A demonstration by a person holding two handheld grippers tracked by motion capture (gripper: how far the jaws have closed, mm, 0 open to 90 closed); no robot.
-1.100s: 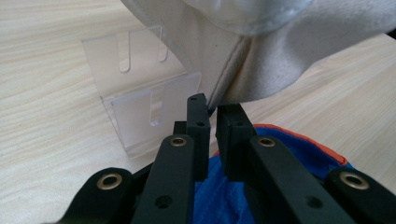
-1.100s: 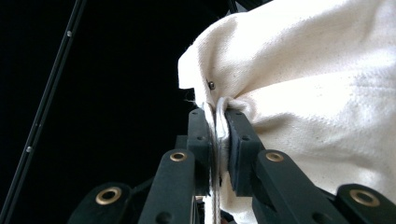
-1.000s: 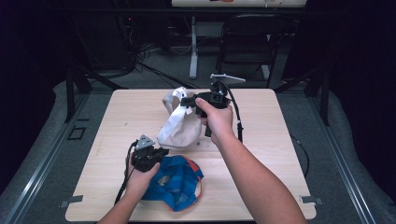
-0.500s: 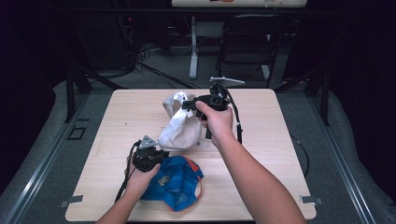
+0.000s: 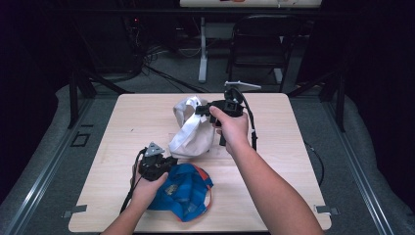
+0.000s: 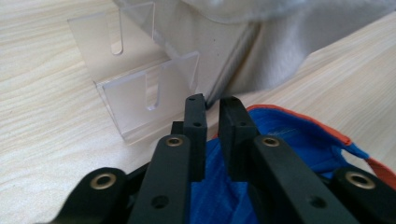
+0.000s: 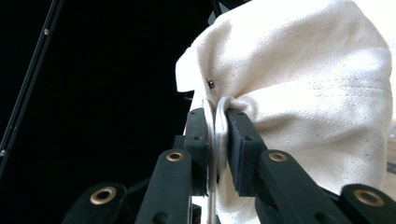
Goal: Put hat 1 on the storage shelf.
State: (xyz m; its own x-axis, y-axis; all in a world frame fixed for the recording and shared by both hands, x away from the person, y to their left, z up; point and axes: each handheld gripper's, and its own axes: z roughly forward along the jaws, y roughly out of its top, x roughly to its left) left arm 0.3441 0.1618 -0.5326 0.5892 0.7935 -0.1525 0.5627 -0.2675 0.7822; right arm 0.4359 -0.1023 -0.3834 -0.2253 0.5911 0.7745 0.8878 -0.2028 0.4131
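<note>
Both tools' jaws have just been opening. Right tool (image 5: 201, 110) pinches white cap (image 5: 192, 134), mid-bench, far side. Left tool (image 6: 213, 105), slightly parted, holds nothing, over blue cap (image 5: 183, 191) near left.

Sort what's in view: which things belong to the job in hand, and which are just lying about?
In the job:
white cap, pinched in the right tongs
blue cap, under the left tongs
clear stand by the white cap

Lying about:
folding chair behind the table
floor cables
</note>
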